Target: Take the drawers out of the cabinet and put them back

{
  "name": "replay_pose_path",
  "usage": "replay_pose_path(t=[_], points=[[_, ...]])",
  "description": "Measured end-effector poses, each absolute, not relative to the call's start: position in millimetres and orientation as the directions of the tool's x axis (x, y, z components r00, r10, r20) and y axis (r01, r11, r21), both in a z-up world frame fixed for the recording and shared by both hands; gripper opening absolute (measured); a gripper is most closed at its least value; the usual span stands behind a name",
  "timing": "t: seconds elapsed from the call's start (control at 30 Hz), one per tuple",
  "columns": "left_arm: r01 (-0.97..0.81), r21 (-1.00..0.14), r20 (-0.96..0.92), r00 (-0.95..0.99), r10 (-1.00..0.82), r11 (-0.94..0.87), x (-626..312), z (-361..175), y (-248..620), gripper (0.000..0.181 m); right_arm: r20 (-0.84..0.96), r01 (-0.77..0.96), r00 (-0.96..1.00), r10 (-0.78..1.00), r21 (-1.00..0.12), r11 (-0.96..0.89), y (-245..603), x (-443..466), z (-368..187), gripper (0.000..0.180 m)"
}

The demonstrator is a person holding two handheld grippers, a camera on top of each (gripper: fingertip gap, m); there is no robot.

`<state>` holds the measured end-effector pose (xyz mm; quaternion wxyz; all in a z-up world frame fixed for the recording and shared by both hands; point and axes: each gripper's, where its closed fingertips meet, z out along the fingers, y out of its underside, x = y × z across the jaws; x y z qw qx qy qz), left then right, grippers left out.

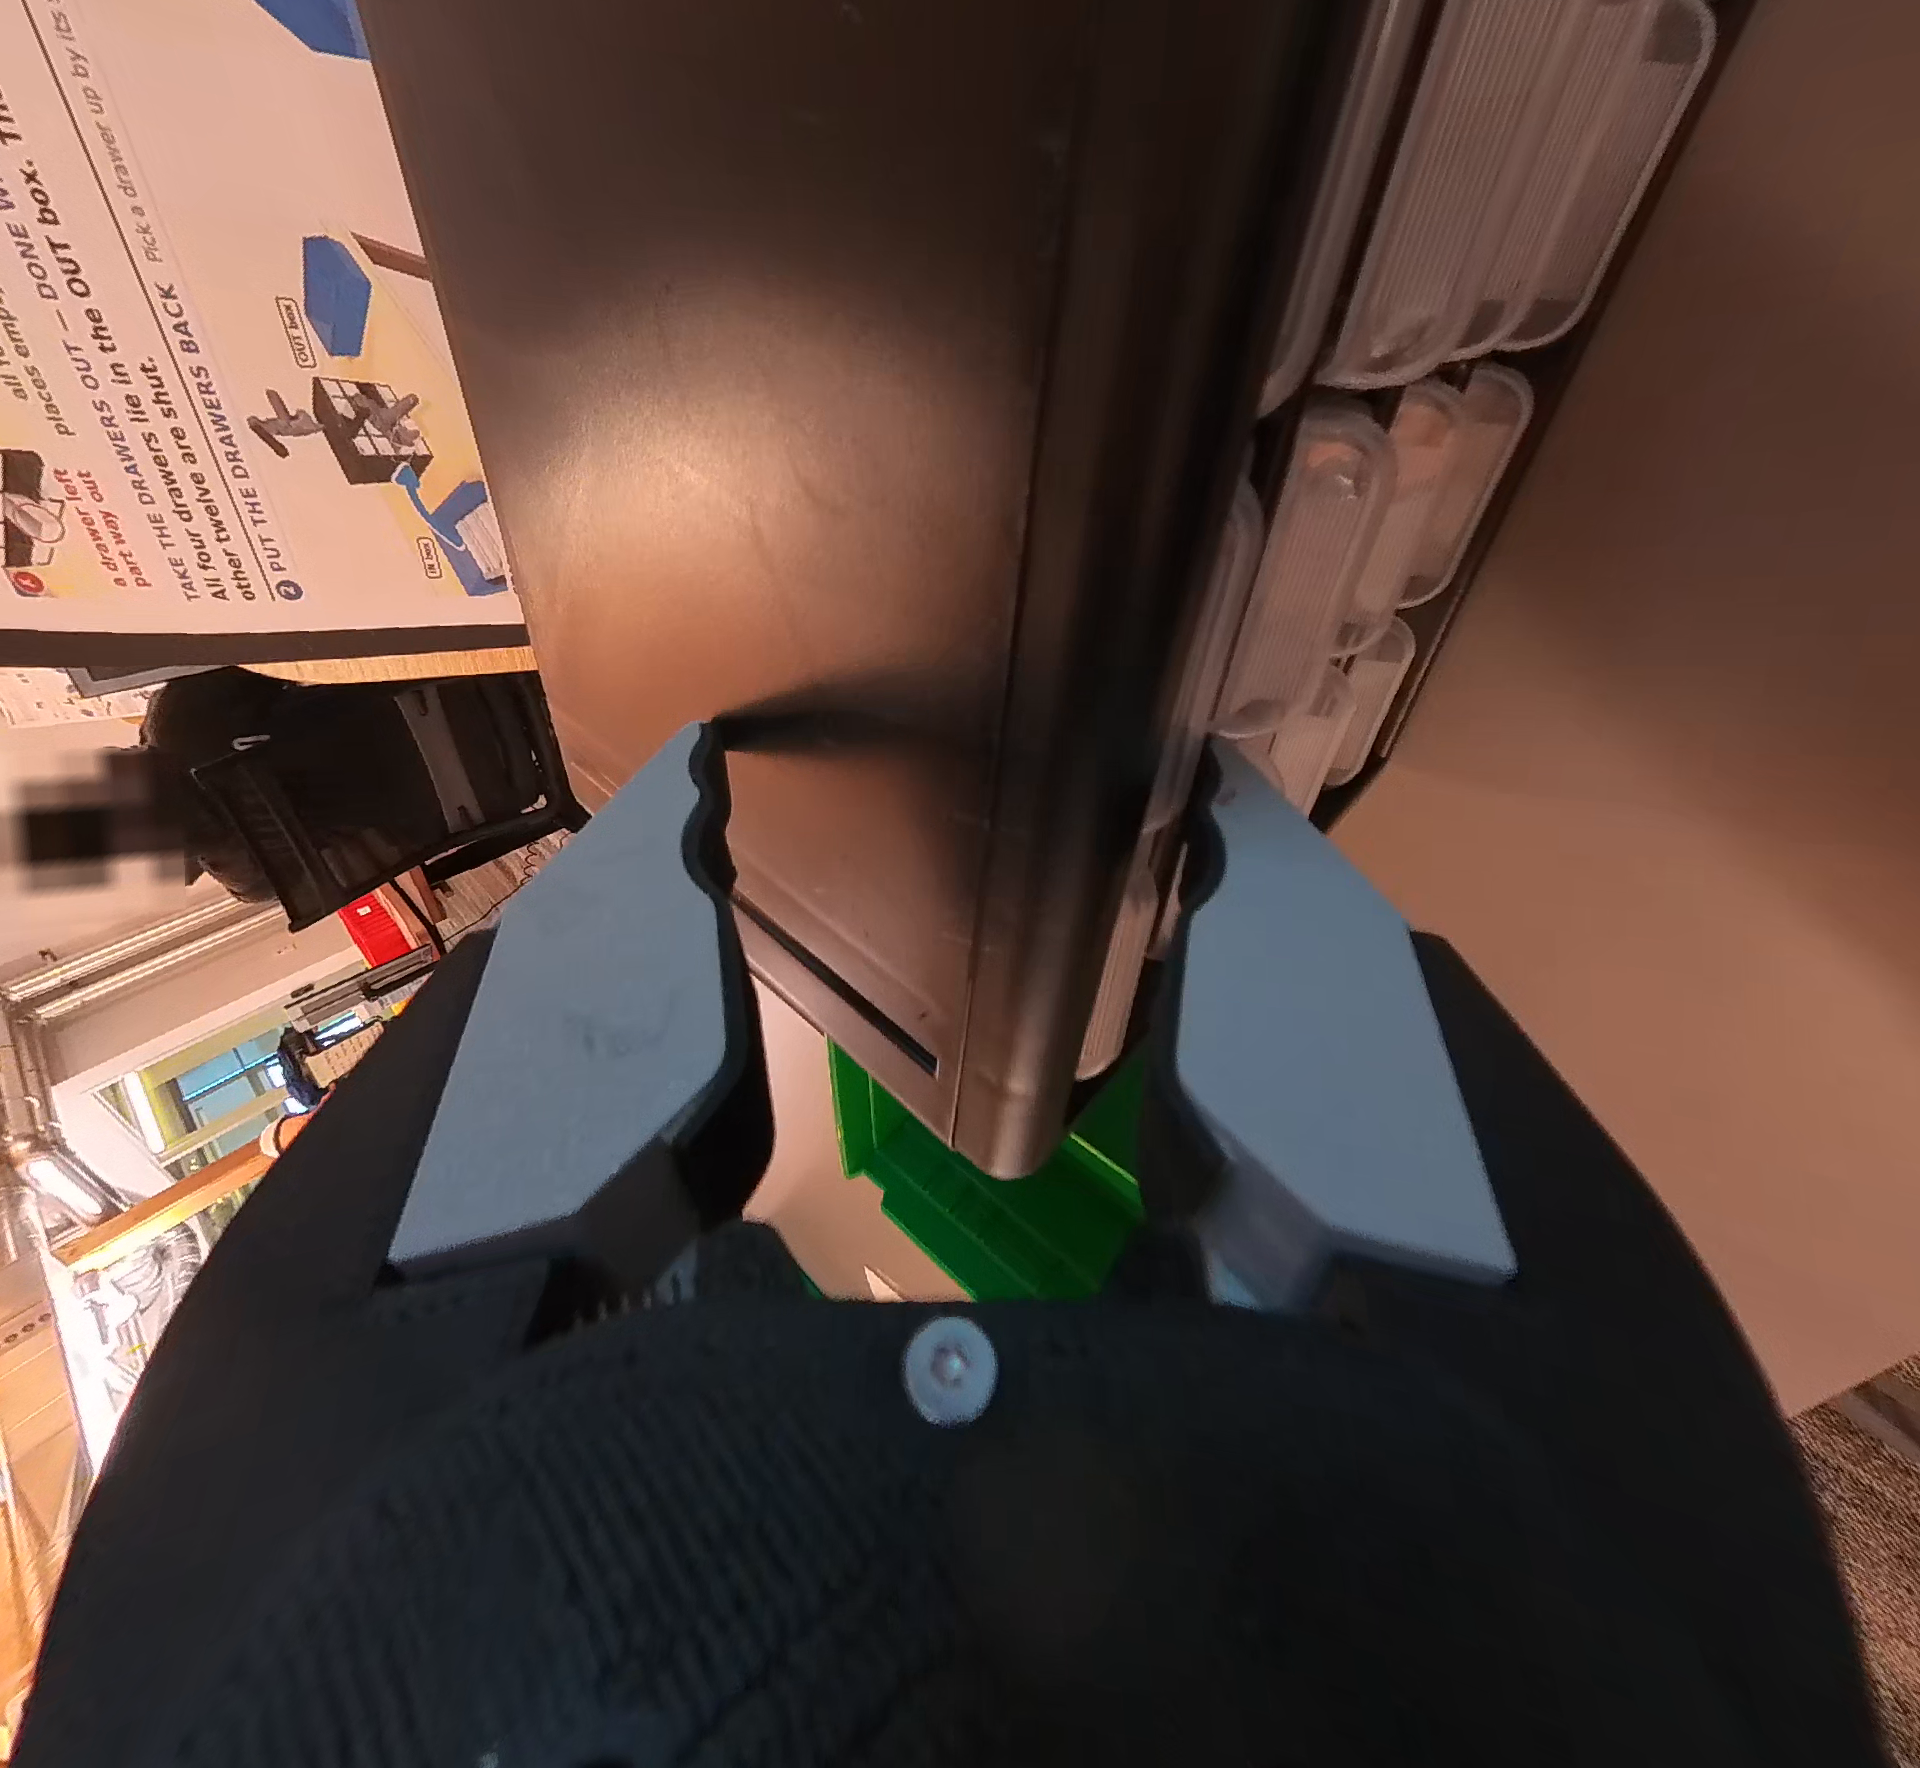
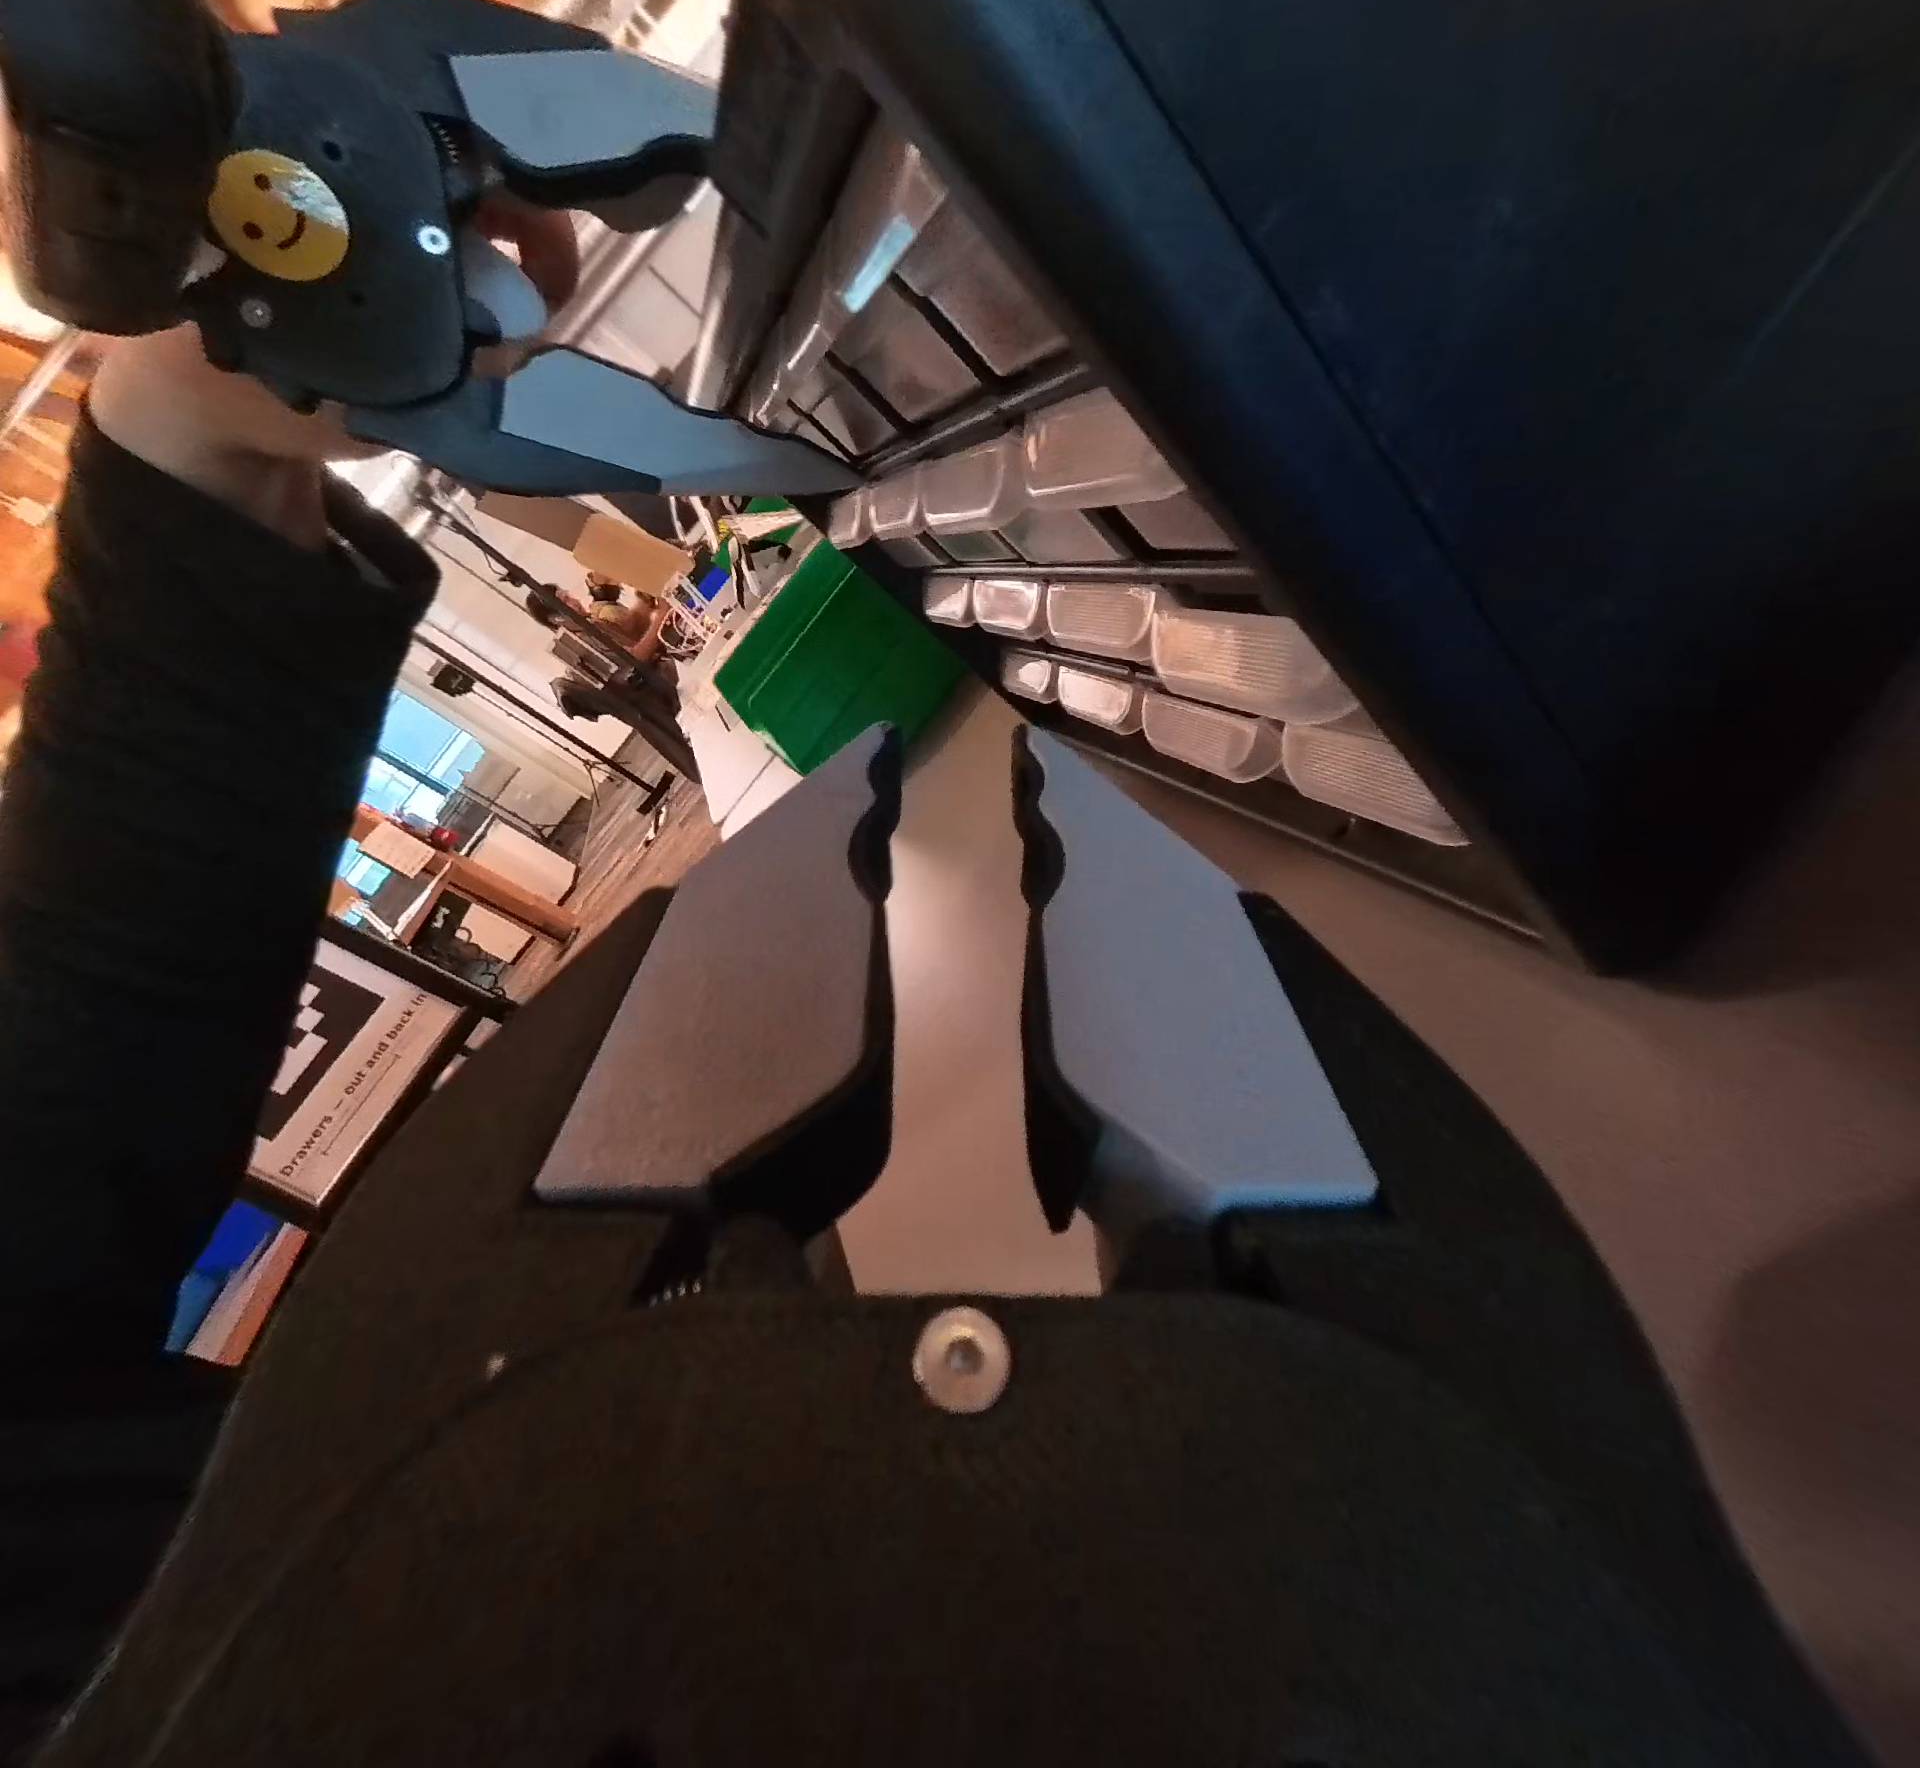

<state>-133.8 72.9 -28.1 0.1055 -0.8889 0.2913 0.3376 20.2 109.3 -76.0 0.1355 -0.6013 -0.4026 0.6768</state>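
Left tongs [image 1: 951, 845] wide astride cabinet [image 1: 831, 368] corner, right tongs [image 2: 951, 788] narrowly apart, empty

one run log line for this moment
left gripper: jaws open astride cabinet corner | right gripper: jaws open, empty, over table | drawers: in cabinet

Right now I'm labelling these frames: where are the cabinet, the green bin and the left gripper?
cabinet [image 1: 748, 284], left wrist view, its dark side panel.
green bin [image 2: 831, 669], right wrist view, its side wall.
left gripper [image 1: 961, 783], left wrist view, midway between its fingertips.
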Motion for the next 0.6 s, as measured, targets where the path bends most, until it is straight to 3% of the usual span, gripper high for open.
replay_pose_path(t=[0.6], points=[[-0.587,0.027,-0.66,0.598,-0.455,-0.809,-133.9,-27.6,72.7,0.087,-0.655,0.342,-0.278,0.703,-0.751,-0.565,91.8,22.8,-70.9,0.021]])
